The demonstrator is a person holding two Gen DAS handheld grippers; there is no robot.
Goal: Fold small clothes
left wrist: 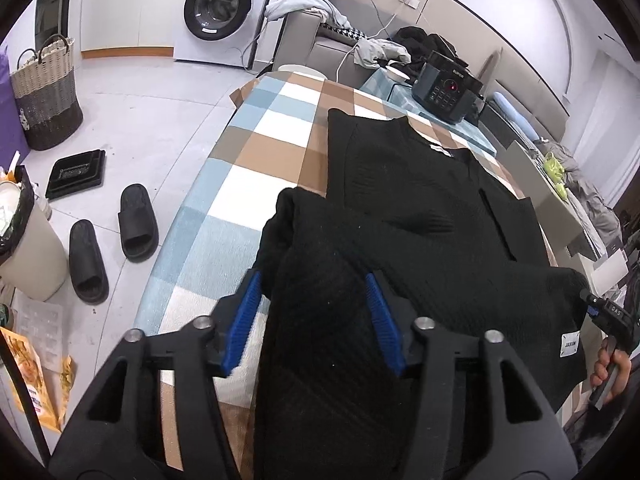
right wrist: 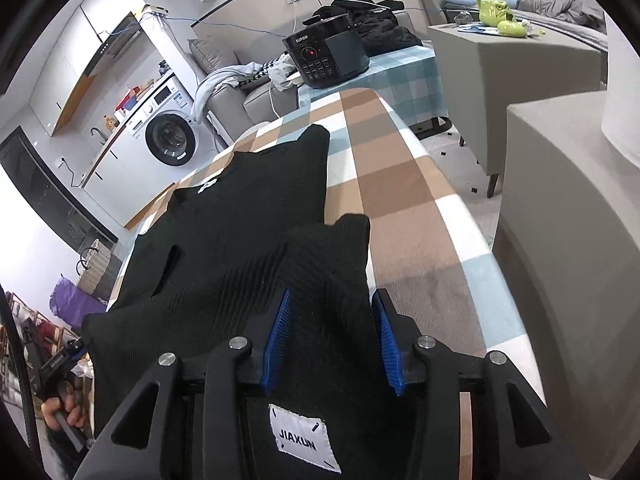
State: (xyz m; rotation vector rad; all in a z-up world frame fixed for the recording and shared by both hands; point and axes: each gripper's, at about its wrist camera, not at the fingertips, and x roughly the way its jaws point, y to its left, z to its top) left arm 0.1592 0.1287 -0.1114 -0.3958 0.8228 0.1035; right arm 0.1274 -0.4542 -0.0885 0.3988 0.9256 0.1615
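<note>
Left hand-held gripper (left wrist: pixel 314 300), right hand-held gripper (right wrist: pixel 334 316) part-open, black garment (left wrist: pixel 420 200) between pads

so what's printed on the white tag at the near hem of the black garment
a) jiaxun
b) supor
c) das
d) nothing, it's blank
a: in the right wrist view the white tag, sewn on the black garment, reads JIAXUN; SUPOR is on the black cooker further back.
</note>
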